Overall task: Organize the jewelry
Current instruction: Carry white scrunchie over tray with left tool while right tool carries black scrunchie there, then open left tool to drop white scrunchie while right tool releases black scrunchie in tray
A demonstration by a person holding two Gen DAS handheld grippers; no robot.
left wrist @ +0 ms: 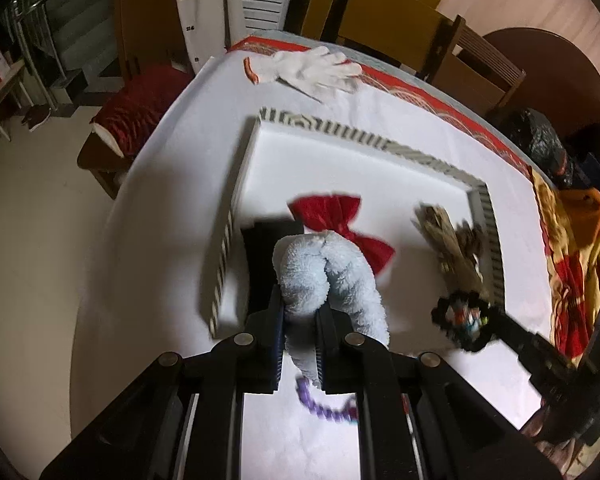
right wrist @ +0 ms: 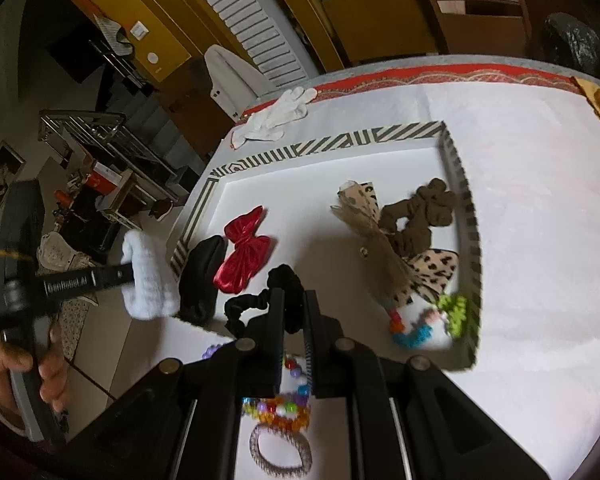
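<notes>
Fleecy and pale blue, the scrunchie (left wrist: 332,280) looks light and squashy, so we judge a pinch across one bunched side suits it, as our left gripper (left wrist: 300,344) has it, fingers closed on the loop above the striped tray (left wrist: 364,140), near its left wall beside the red bow (left wrist: 340,228). Our right gripper (right wrist: 294,320) is clamped on a black scrunchie (right wrist: 284,280), equally limp, over the tray's near edge. Bead bracelets (right wrist: 278,408) lie on the table, nearer than the tray.
</notes>
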